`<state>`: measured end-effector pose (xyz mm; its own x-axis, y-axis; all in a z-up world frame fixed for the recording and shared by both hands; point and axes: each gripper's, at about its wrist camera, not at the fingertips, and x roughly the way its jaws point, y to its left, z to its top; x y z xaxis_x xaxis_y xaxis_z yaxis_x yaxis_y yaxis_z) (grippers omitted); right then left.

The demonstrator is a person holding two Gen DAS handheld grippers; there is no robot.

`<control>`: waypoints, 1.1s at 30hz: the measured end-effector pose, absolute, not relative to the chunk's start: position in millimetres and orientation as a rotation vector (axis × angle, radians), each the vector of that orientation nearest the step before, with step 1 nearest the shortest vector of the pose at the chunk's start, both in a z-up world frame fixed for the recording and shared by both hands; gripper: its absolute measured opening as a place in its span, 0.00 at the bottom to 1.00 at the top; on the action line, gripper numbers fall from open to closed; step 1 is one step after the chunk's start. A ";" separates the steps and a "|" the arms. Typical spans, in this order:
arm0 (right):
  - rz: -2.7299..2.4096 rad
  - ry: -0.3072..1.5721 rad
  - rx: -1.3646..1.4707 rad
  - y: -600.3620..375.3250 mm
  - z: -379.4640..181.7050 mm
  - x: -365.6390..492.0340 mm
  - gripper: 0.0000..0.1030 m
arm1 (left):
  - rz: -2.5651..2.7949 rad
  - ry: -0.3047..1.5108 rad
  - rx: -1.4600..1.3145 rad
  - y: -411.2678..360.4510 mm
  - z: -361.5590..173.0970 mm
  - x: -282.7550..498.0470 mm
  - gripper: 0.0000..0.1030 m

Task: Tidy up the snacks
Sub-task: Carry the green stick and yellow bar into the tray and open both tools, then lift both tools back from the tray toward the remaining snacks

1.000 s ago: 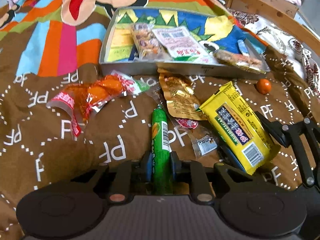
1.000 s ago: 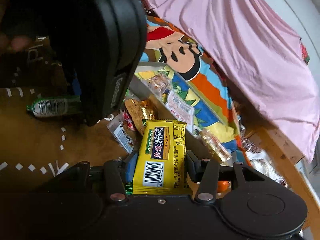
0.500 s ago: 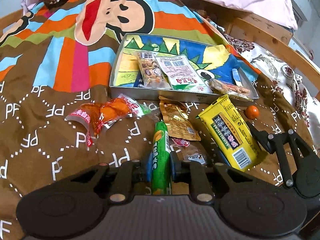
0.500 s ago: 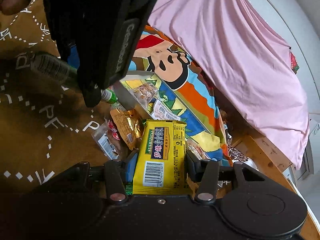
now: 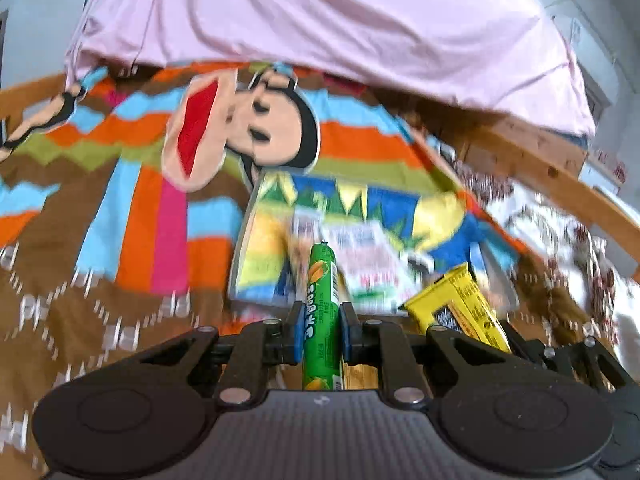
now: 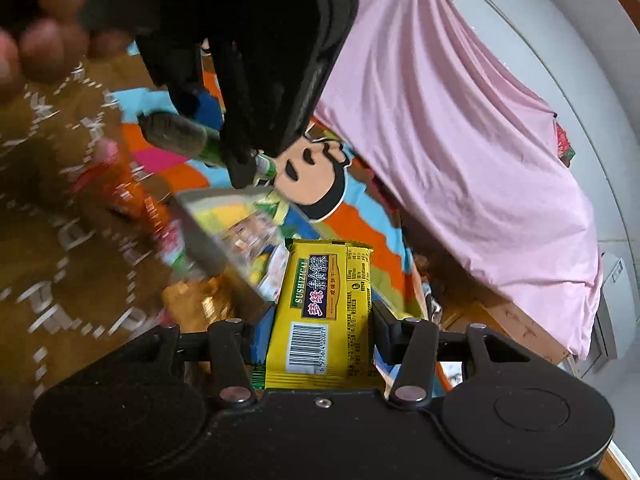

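Note:
My left gripper (image 5: 320, 330) is shut on a green sausage stick (image 5: 321, 304), held in the air and pointing toward the shallow metal tray (image 5: 242, 258) with a colourful lining. Several snack packets lie blurred inside the tray. My right gripper (image 6: 320, 334) is shut on a yellow snack packet (image 6: 324, 304), which also shows at the right of the left wrist view as a yellow packet (image 5: 460, 304). In the right wrist view the left gripper (image 6: 244, 148) hangs above the tray (image 6: 208, 236) with the green stick (image 6: 180, 136) in it.
A red-orange snack packet (image 6: 132, 196) and a golden packet (image 6: 200, 304) lie on the brown patterned blanket (image 5: 80, 280) in front of the tray. A pink sheet (image 5: 320, 20) hangs behind. A wooden bed frame (image 5: 540, 168) runs along the right. A person's fingers (image 6: 36, 48) show at upper left.
Both grippers have risen with their snacks. The left one has tilted up, so the green stick now lies over the tray and the loose packets on the blanket have dropped out of its view.

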<state>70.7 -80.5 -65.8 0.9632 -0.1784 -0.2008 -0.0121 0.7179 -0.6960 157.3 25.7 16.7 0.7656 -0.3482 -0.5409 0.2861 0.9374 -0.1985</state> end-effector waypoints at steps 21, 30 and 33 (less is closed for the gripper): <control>-0.101 0.436 -0.382 -119.9 -74.5 222.5 0.50 | -0.275 0.588 -0.331 21.5 -39.8 309.1 0.18; -0.112 0.487 -0.271 -132.1 -82.7 239.9 0.50 | -0.241 0.600 -0.298 19.0 -54.6 323.2 0.19; -0.107 0.485 -0.281 -130.4 -83.6 241.2 0.50 | -0.238 0.594 -0.275 16.3 -54.5 322.1 0.20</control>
